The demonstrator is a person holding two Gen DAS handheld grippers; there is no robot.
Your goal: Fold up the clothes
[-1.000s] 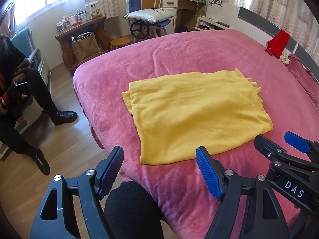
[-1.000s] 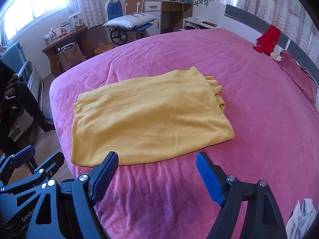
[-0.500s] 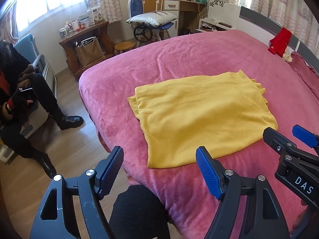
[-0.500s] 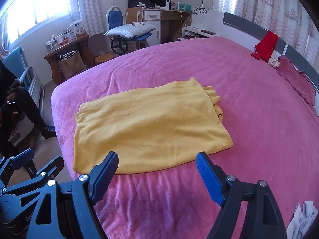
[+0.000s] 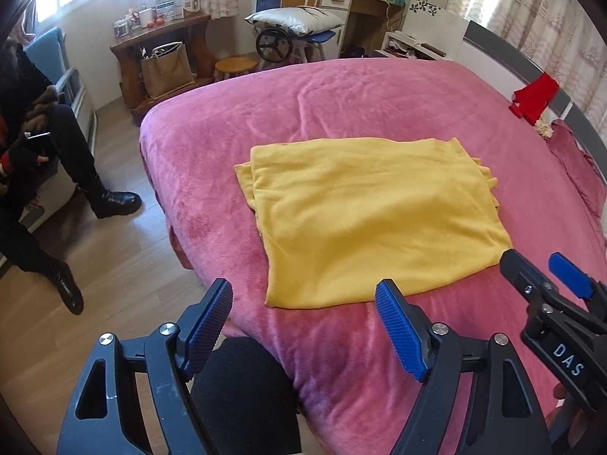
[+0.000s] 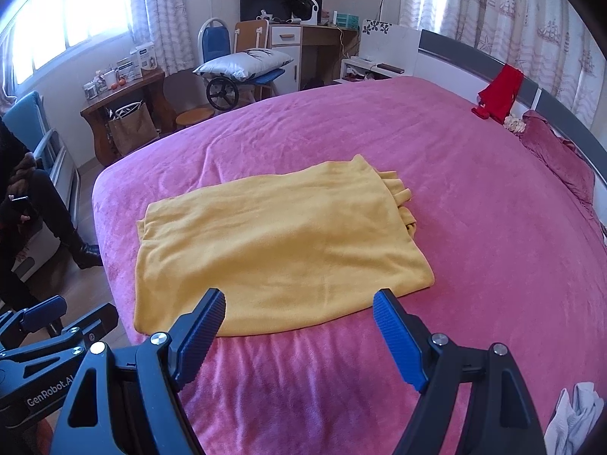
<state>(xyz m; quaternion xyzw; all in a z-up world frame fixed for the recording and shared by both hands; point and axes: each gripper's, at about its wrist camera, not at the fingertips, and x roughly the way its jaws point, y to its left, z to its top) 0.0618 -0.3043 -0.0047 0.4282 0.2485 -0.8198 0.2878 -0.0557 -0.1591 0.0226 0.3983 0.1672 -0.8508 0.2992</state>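
A yellow garment (image 5: 364, 220) lies folded into a flat rectangle on the pink bedspread (image 5: 341, 91); it also shows in the right wrist view (image 6: 277, 246). My left gripper (image 5: 303, 318) is open and empty, held above the bed's near edge, just short of the garment's near left corner. My right gripper (image 6: 297, 322) is open and empty, just short of the garment's near edge; it shows at the right of the left wrist view (image 5: 546, 284). Neither gripper touches the cloth.
A red cloth (image 6: 499, 91) hangs at the headboard next to a pink pillow (image 6: 557, 155). A white-grey cloth (image 6: 576, 413) lies at the near right. A seated person in black (image 5: 38, 159) is left of the bed. A side table (image 5: 163, 60), chair and desk stand behind.
Both grippers have drawn back and lifted from the garment, which looks smaller and farther. Both stayed open. The garment has not moved.
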